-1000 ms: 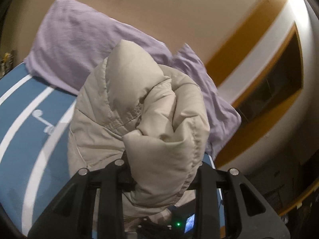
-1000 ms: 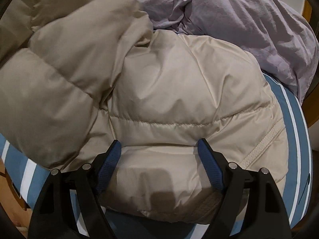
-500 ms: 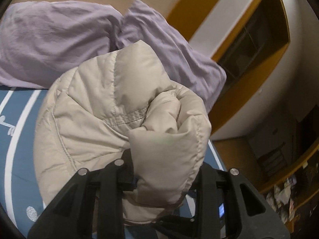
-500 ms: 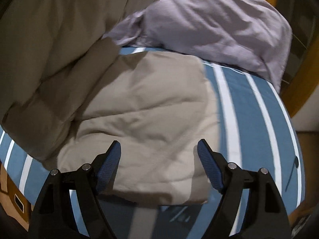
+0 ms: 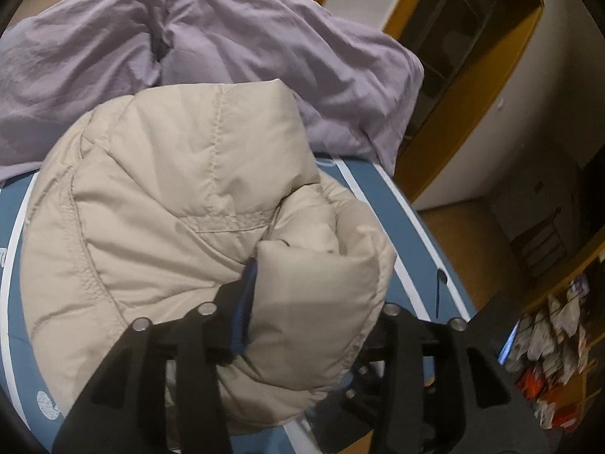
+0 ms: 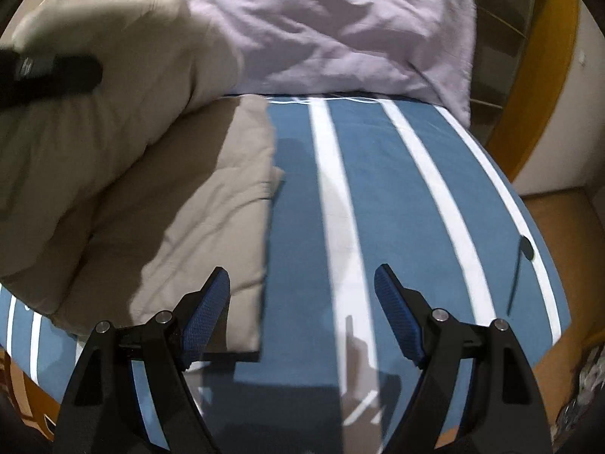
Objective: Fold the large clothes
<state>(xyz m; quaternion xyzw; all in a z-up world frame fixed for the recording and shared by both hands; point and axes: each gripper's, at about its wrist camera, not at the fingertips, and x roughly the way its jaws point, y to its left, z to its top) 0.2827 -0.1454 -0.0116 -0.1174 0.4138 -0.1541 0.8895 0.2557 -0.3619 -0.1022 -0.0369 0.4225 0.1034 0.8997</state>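
The beige puffer jacket (image 5: 196, 227) lay bunched on the blue white-striped bed cover (image 6: 397, 196), toward its left side and head end, just below the lilac pillows (image 5: 264, 38). The left gripper (image 5: 314, 302) had a thick padded fold of the jacket between its jaws; they had just been opening, and whether the pads pressed the fabric at that moment could not be told, since the far finger was buried in it. The right gripper (image 6: 302, 321) stood wide apart over bare cover near the foot edge, holding nothing.

Judgement: the step in hand appeared to be laying the carried fold over the jacket's flat lower panel. To do it well, the fold should be set down square on that panel before it is let go completely, with the right gripper brought across to pin the panel's straight edge so the slippery shell does not spring back.

The left wrist view alone showed the quilting seams and the wooden shelving past the bed's right edge. The right wrist view alone showed the flat panel, the open striped area and the left gripper's black body, blurred, against the jacket.
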